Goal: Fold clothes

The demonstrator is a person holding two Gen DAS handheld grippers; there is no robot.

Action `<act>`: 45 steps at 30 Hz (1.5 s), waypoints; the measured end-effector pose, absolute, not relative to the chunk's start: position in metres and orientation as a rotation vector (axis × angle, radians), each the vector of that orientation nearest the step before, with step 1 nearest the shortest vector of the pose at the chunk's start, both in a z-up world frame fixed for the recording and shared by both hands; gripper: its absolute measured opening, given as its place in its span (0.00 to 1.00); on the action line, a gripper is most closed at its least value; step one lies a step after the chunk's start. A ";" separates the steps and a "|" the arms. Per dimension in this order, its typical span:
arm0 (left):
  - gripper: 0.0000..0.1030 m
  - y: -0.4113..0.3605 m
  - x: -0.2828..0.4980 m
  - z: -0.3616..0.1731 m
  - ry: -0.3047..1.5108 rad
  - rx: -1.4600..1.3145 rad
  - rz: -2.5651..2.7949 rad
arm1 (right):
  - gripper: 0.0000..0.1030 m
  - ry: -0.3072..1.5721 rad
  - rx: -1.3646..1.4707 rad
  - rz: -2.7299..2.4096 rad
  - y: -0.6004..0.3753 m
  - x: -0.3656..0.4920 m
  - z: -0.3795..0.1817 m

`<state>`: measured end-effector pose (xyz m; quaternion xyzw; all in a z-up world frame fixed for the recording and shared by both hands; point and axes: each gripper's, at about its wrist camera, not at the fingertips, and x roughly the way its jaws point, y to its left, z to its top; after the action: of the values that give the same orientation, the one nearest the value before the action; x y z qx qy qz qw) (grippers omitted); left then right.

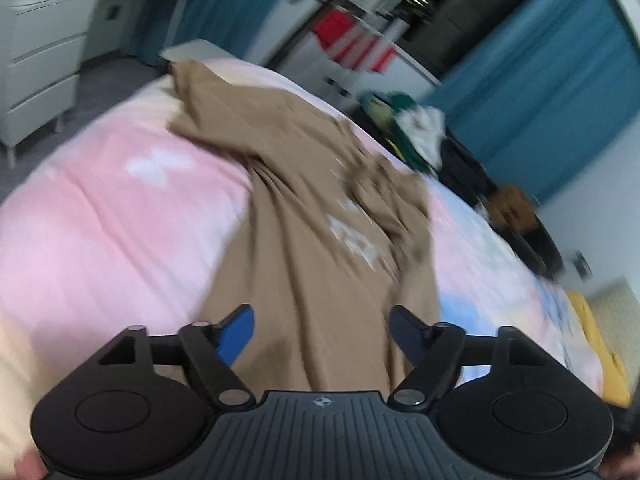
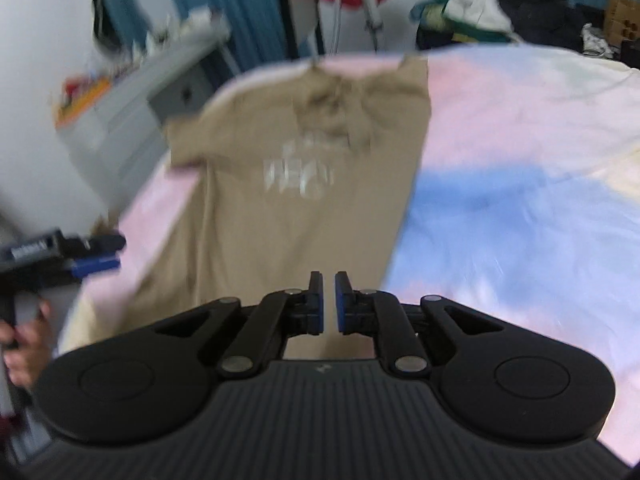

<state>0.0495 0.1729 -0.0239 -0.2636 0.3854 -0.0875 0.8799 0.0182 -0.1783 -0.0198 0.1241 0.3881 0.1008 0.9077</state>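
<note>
A tan T-shirt (image 1: 312, 220) with a white print lies lengthwise on the pink and blue bedsheet (image 1: 100, 208), rumpled near the collar. My left gripper (image 1: 322, 332) hovers over the shirt's near hem, open, its blue pads wide apart with nothing between them. In the right wrist view the shirt (image 2: 288, 200) shows one sleeve out to the left and a straight folded edge on the right. My right gripper (image 2: 328, 300) hangs above the shirt's near end, its pads a narrow slit apart, with no cloth in the slit. The left gripper (image 2: 104, 254) shows at the left edge, held by a hand (image 2: 24, 340).
A white drawer unit (image 1: 36, 60) stands left of the bed. Beyond the bed are a drying rack with a red item (image 1: 348, 40), a pile of clothes (image 1: 412, 128) and blue curtains (image 1: 540, 80). A yellow cloth (image 1: 600, 340) lies at the bed's right edge.
</note>
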 end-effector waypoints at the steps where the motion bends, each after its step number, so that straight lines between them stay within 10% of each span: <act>1: 0.78 0.177 0.064 -0.026 0.806 -0.558 -0.144 | 0.23 0.770 0.291 0.198 -0.177 0.027 -0.021; 6: 0.78 0.196 0.129 -0.046 0.786 -0.591 -0.029 | 0.67 0.620 0.422 0.142 -0.167 0.071 -0.056; 30: 0.69 0.252 0.300 -0.118 0.475 -0.801 0.154 | 0.77 0.637 0.462 0.046 -0.161 0.117 -0.138; 33: 0.60 0.252 0.308 -0.114 0.466 -0.768 0.178 | 0.77 0.609 0.484 0.031 -0.163 0.117 -0.136; 37: 0.07 0.235 0.328 -0.097 0.521 -0.584 0.196 | 0.76 0.584 0.485 0.015 -0.165 0.115 -0.132; 45: 0.05 0.136 0.339 -0.028 0.519 -0.206 0.143 | 0.76 0.478 0.542 -0.082 -0.195 0.103 -0.115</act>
<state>0.3391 0.1361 -0.0284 -0.1015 0.2557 0.0705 0.9588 0.1032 -0.1955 -0.1153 0.2653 0.2339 -0.0403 0.9345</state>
